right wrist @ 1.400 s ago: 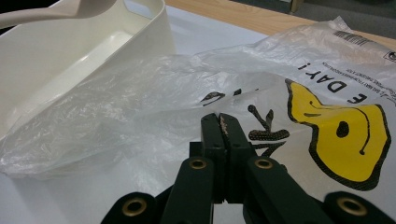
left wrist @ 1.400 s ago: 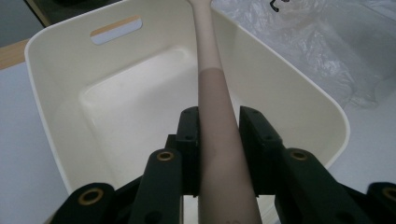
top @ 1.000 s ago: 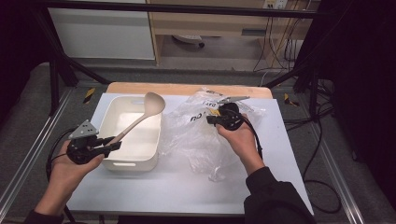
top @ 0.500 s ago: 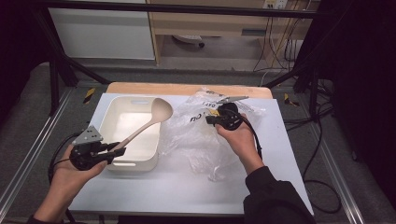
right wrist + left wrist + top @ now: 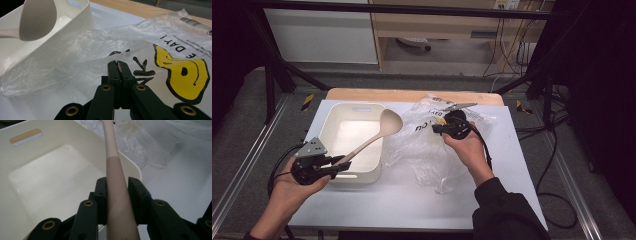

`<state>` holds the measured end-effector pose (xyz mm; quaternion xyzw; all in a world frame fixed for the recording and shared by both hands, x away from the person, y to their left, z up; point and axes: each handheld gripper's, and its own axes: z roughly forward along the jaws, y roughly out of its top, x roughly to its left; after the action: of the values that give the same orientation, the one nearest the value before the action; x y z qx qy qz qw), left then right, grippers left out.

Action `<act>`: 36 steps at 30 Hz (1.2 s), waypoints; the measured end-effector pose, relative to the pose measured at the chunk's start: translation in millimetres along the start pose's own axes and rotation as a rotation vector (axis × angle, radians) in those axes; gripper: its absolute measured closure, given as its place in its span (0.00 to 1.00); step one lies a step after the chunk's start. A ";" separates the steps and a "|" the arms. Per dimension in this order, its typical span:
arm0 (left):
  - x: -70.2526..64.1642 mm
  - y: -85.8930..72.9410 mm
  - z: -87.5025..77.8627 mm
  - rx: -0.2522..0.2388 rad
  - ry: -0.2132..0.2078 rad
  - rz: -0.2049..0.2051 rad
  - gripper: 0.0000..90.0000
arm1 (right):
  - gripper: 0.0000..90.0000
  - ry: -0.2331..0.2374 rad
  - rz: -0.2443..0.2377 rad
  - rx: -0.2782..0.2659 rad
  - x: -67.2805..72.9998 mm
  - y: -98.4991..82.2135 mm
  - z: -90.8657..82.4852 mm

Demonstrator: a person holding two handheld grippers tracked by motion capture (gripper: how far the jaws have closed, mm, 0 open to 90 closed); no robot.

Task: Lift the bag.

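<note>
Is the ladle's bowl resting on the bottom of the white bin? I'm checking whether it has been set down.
No: the ladle is held up at a slant by the left tongs, its bowl above the bin's rim.

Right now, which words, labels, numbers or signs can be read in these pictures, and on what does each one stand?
"E DAY !": black letters, seen upside down, on the plastic bag, above its yellow and black drawing.
Black barcode block with small lines of print near the bag's upper edge: too small to read.
Tan and white sticker on the wall of the cream bin: no text can be seen.
</note>
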<state>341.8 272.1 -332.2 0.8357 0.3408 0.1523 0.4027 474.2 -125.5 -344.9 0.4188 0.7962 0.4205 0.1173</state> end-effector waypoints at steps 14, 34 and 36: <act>-23.2 6.4 7.6 0.033 -0.072 0.062 0.77 | 1.00 -0.004 0.007 -0.004 -2.2 -0.9 -0.8; -44.2 7.9 24.4 0.103 -0.127 0.128 0.77 | 1.00 -0.001 0.003 -0.017 -1.4 -1.0 -4.2; -46.4 8.5 27.3 0.108 -0.135 0.136 0.77 | 1.00 0.000 0.000 -0.016 -0.7 -1.3 -4.1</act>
<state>326.6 220.6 -341.8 0.8858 0.2632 0.1038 0.3679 471.7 -128.7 -343.5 0.4177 0.7930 0.4268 0.1207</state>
